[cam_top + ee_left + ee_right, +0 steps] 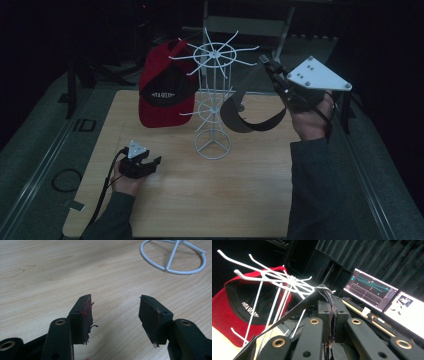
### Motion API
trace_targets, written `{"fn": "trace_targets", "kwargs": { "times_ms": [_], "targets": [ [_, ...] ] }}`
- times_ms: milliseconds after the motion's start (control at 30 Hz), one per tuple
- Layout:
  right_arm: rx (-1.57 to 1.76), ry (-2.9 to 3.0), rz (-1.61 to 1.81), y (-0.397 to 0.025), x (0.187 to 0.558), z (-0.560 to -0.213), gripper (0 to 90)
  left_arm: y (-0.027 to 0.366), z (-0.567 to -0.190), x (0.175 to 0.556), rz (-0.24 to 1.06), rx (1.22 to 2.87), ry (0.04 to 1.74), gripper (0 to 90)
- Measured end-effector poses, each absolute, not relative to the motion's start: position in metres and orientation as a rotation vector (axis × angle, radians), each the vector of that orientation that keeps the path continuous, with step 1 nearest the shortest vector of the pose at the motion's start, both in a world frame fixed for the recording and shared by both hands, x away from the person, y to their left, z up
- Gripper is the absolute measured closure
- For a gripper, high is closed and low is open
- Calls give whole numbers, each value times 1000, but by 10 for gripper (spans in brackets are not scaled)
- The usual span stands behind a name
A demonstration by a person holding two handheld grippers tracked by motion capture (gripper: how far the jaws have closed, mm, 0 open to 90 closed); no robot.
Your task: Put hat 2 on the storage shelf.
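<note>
Up high, the right gripper (264,62) clenches a black cap (250,117) beside the rack (214,100); the left gripper (150,162) gapes.

We saw a table (200,200) of pale wood with a clear grain and a smooth, matt top. The rack (214,100) looked like thin metal wire coated in white, slightly glossy. The red cap (160,107) was soft matt cloth with a darker lining, and the dark cap (250,122) in the right gripper (265,62) looked like matt fabric too. Both grippers were matt black plastic with brass-looking rivets; the left gripper (115,315) had rough, worn pads (86,317) with red fibres stuck on. The three-cornered plate (320,75) looked like smooth grey metal or plastic, hard to say which.
</note>
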State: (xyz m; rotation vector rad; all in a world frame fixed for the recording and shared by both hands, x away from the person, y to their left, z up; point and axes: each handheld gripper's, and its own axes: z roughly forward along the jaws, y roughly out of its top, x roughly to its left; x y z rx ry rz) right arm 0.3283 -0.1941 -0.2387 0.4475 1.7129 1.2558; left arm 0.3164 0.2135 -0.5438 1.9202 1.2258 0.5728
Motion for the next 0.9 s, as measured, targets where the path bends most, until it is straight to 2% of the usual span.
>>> {"fn": "trace_targets", "kwargs": {
  "times_ms": [633,900],
  "targets": [
    [424,1702,1272,-192,327,-229,876,213,-544,317,568,1921,1225,448],
    [467,1774,1233,-185,349,-239,876,214,-544,317,568,1921,1225,448]
  ]
}}
